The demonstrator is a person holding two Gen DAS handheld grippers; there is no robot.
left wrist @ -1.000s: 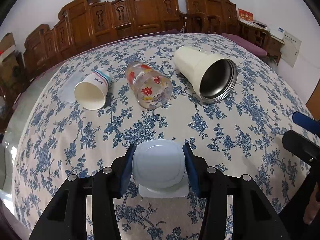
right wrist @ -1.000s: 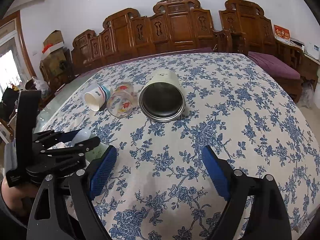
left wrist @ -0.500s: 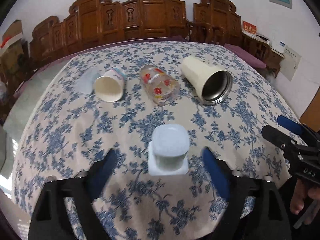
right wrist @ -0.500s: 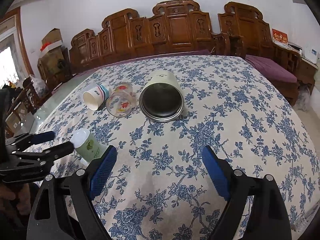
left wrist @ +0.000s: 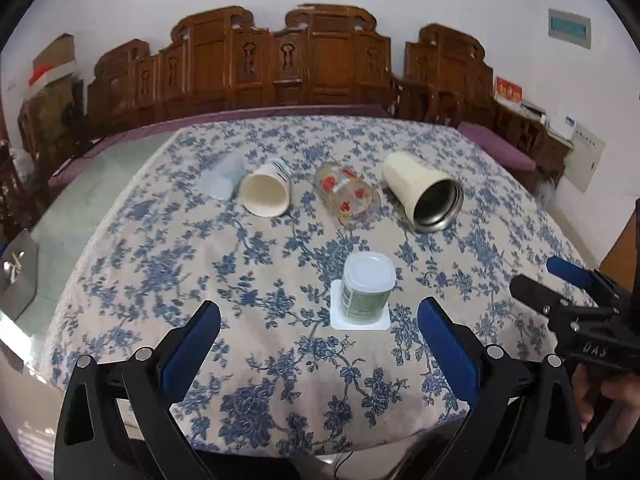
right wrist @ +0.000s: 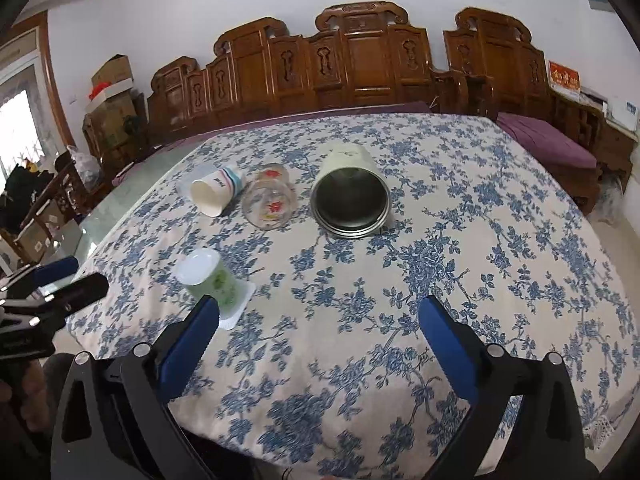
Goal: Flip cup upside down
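Change: left gripper (left wrist: 318,334) has let go of the green cup (left wrist: 367,289) and drawn back, jaws now wide.
Cup: upside down, rim flat on the floral tablecloth (left wrist: 256,264), near the front edge.
Right gripper (right wrist: 319,334): jaws wide, holding nothing.
Behind: paper cup (left wrist: 266,194), glass (left wrist: 347,196), steel tumbler (left wrist: 424,192) on their sides.

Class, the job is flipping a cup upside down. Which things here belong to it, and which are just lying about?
Job: green yogurt cup, standing inverted on its rim; left gripper, open.

Lying about: paper cup, glass, steel tumbler, clear plastic cup, all on their sides; right gripper, open.
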